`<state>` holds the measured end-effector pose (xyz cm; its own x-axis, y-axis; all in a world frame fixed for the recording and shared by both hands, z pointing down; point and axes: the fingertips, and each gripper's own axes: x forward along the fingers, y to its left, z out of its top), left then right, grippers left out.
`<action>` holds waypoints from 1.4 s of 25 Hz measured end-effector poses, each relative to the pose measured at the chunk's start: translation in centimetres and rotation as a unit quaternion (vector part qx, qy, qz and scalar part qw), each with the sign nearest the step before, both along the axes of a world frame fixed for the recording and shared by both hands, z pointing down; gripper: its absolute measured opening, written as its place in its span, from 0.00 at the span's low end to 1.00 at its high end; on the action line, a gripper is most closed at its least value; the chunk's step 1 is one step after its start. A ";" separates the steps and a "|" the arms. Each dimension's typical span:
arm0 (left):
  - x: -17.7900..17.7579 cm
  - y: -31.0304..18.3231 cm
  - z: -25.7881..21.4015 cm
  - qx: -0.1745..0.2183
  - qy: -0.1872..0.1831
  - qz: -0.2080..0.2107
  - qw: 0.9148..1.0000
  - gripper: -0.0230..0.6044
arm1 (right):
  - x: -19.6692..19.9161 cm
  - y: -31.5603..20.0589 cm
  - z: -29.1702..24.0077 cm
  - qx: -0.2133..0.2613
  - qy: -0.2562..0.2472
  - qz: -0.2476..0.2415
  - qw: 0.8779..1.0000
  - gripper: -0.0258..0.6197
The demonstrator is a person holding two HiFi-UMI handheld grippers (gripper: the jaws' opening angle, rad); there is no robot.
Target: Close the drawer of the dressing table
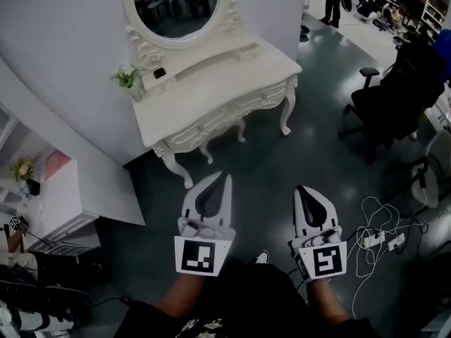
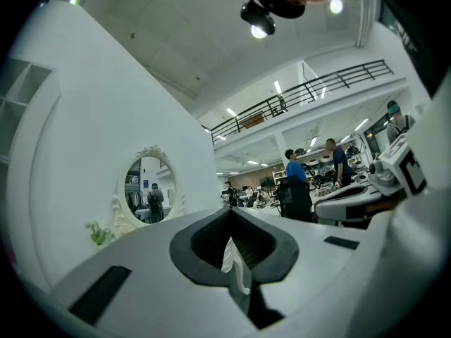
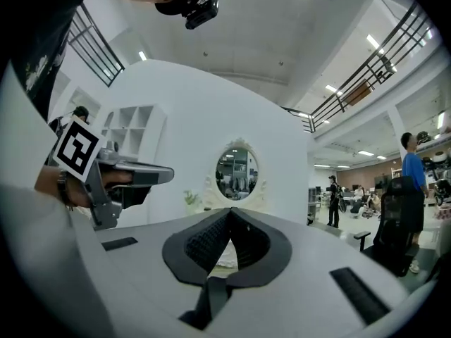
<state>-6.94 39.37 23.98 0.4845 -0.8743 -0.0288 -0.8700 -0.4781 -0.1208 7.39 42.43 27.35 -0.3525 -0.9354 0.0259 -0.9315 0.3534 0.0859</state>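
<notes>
The white dressing table [image 1: 211, 90] with its oval mirror [image 1: 176, 5] stands against the wall ahead. Its carved drawer front [image 1: 218, 122] faces me; I cannot tell how far out the drawer stands. My left gripper [image 1: 227, 176] is held level over the dark floor, well short of the table, jaws shut on nothing. My right gripper [image 1: 300, 188] is beside it, also shut and empty. In the left gripper view the closed tips [image 2: 230, 210] point toward the mirror [image 2: 148, 192]. In the right gripper view the closed tips [image 3: 230, 210] do the same toward the mirror [image 3: 236, 171].
A small plant [image 1: 127, 76] and a dark box sit on the tabletop. A black office chair [image 1: 384, 97] stands to the right, with cables and power strips [image 1: 380, 238] on the floor. A white shelf unit [image 1: 56, 196] is at the left. People stand far back.
</notes>
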 end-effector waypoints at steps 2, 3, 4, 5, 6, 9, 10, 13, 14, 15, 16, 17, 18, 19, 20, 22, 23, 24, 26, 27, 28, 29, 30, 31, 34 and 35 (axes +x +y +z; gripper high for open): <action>0.6 0.3 0.0 0.001 0.000 -0.006 1.000 0.04 | 0.6 0.1 0.0 0.001 0.000 -0.010 1.000 0.04; 0.8 0.5 0.1 0.000 -0.003 -0.009 1.000 0.04 | 0.8 0.2 0.0 0.000 0.001 -0.014 1.000 0.04; 1.1 0.6 0.2 0.000 -0.005 -0.012 1.000 0.04 | 1.1 0.2 0.1 -0.002 0.001 -0.016 1.000 0.04; 1.3 0.7 0.2 0.000 -0.005 -0.014 1.000 0.04 | 1.4 0.2 0.2 -0.003 -0.002 -0.018 1.000 0.04; 1.6 0.9 0.3 0.000 -0.005 -0.014 1.000 0.04 | 1.6 0.2 0.1 -0.003 -0.005 -0.019 1.000 0.04; 2.2 1.0 0.7 -0.006 -0.011 -0.017 1.000 0.04 | 2.1 0.2 0.3 -0.004 -0.005 -0.022 1.000 0.04; 2.3 0.9 0.8 -0.007 -0.012 -0.018 1.000 0.04 | 2.2 0.0 0.4 -0.005 -0.006 -0.024 1.000 0.04; 2.5 0.3 1.0 -0.005 -0.013 -0.019 1.000 0.04 | 2.1 -0.7 0.2 0.008 -0.014 -0.035 0.999 0.04; 2.5 0.0 1.1 -0.005 -0.013 -0.018 1.000 0.04 | 2.1 -0.9 0.2 0.010 -0.015 -0.036 0.999 0.04; 2.5 -0.2 1.2 -0.006 -0.011 -0.017 1.000 0.04 | 2.1 -1.1 0.3 0.005 -0.013 -0.034 0.999 0.04; 2.5 -0.5 1.4 -0.008 -0.010 -0.017 1.000 0.04 | 2.2 -1.2 0.6 -0.002 -0.010 -0.029 1.000 0.04; 2.6 -0.8 1.5 -0.010 -0.009 -0.017 1.000 0.04 | 2.3 -1.5 0.8 -0.008 -0.007 -0.026 1.000 0.04; 2.6 -1.1 1.5 -0.010 -0.009 -0.017 1.000 0.04 | 2.3 -1.7 0.8 -0.009 -0.005 -0.025 1.000 0.04; 2.7 -1.4 1.5 -0.008 -0.009 -0.017 1.000 0.04 | 2.4 -2.0 0.8 -0.007 -0.004 -0.027 1.000 0.04; 2.8 -1.6 1.5 -0.007 -0.010 -0.016 1.000 0.04 | 2.5 -2.4 0.9 -0.004 -0.002 -0.028 1.000 0.04; 2.9 -2.1 1.6 -0.008 -0.011 -0.016 1.000 0.04 | 2.6 -3.1 1.1 -0.002 -0.002 -0.030 1.000 0.04; 2.8 -2.4 1.7 -0.011 -0.010 -0.017 1.000 0.04 | 2.5 -3.4 1.2 -0.005 -0.004 -0.030 1.000 0.04; 2.7 -2.7 1.7 -0.012 -0.011 -0.019 1.000 0.04 | 2.3 -3.8 1.2 -0.009 -0.005 -0.030 0.999 0.04; 2.3 -3.4 1.8 -0.011 -0.012 -0.023 1.000 0.04 | 1.8 -4.6 1.1 -0.012 -0.007 -0.031 0.999 0.04; 2.1 -3.8 1.7 -0.009 -0.012 -0.024 1.000 0.04 | 1.7 -5.0 1.1 -0.011 -0.008 -0.030 0.999 0.04; 2.0 -4.2 1.7 -0.007 -0.013 -0.024 1.000 0.04 | 1.6 -5.5 1.2 -0.008 -0.009 -0.031 0.999 0.04; 1.9 -4.7 1.7 -0.006 -0.013 -0.024 1.000 0.04 | 1.4 -6.0 1.3 -0.004 -0.010 -0.032 0.999 0.04; 1.8 -5.1 1.7 -0.006 -0.014 -0.024 1.000 0.04 | 1.3 -6.5 1.3 0.000 -0.010 -0.032 0.999 0.04; 1.6 -5.6 1.7 -0.007 -0.014 -0.024 1.000 0.04 | 1.2 -7.0 1.2 0.002 -0.009 -0.032 0.999 0.04; 1.4 -7.0 1.7 -0.009 -0.011 -0.023 1.000 0.04 | 0.9 -8.4 1.1 0.000 -0.011 -0.030 1.000 0.04; 1.4 -7.5 1.8 -0.010 -0.012 -0.022 1.000 0.04 | 0.8 -8.9 1.1 0.001 -0.011 -0.030 1.000 0.04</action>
